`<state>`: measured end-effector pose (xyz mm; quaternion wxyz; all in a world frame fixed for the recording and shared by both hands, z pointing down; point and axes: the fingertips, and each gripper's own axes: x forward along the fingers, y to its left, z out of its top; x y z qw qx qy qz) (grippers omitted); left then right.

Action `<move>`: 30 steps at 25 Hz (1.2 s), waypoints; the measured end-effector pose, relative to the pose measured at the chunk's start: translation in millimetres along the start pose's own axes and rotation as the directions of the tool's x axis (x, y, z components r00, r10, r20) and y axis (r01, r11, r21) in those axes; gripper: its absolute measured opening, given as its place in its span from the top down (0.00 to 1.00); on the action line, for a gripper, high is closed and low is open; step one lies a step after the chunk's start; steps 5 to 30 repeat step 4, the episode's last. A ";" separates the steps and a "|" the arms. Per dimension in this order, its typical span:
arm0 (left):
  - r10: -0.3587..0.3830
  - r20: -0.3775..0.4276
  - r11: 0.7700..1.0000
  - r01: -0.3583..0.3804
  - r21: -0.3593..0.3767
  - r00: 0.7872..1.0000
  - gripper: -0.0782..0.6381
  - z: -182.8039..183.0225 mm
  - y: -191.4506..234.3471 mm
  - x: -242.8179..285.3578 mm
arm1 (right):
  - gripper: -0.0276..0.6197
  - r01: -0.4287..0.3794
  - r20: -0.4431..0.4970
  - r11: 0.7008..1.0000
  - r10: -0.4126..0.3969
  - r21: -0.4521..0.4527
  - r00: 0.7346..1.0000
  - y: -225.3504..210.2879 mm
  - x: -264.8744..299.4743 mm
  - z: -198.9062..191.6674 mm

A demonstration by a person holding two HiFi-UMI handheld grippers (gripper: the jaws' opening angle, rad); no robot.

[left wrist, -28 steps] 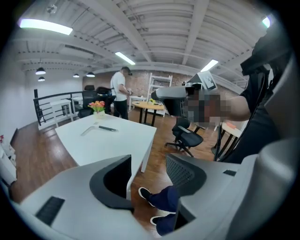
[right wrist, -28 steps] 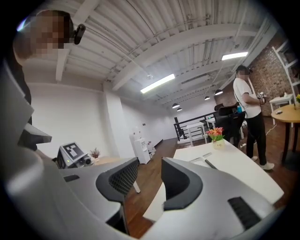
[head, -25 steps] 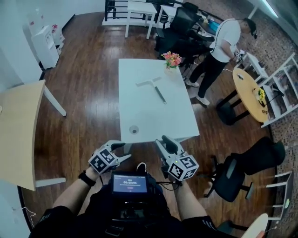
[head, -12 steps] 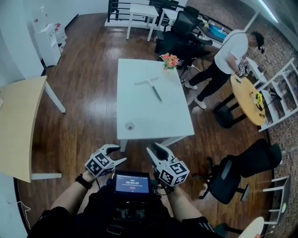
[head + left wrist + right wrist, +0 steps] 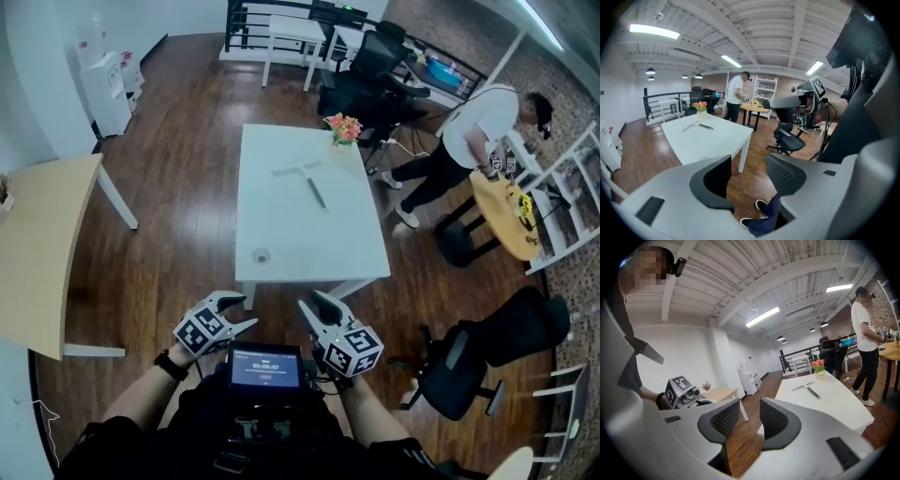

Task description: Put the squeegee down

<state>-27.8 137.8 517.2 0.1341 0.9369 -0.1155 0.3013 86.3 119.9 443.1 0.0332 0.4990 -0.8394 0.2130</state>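
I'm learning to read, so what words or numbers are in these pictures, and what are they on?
No text is readable.
On the small screen low in the head view: a row of light digits, too small to read.
On the left gripper and right gripper: only black-and-white square patterns, no letters.

Left gripper [image 5: 749, 176]: fills the bottom of the frame, jaws apart with nothing between them; wooden floor [image 5: 752, 161] and a pair of shoes [image 5: 757, 212] show through the gap.
Table [image 5: 701, 140]: white, left of centre.
Squeegee [image 5: 699, 125]: lies flat on the table's far end.
Flowers [image 5: 700, 107]: in a pot at the table's far edge, just beyond the squeegee.
Right gripper [image 5: 776, 102]: right of centre, level, marker cube at its rear.
Person [image 5: 736, 96]: stands at a round wooden table [image 5: 752, 108] behind.
Office chair [image 5: 790, 140]: black, below the right gripper.
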 end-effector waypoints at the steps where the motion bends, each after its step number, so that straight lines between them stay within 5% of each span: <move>1: 0.002 0.000 1.000 -0.002 -0.001 1.000 0.57 0.5 -2.2 0.6 | 0.71 -0.004 -0.001 1.000 0.004 -0.002 1.000 0.0 -1.0 -0.2; 30: 0.004 0.000 1.000 -0.004 -0.002 1.000 0.57 0.8 -10.3 3.2 | 0.71 -0.014 -0.005 1.000 0.014 -0.003 1.000 -0.6 -5.0 -2.0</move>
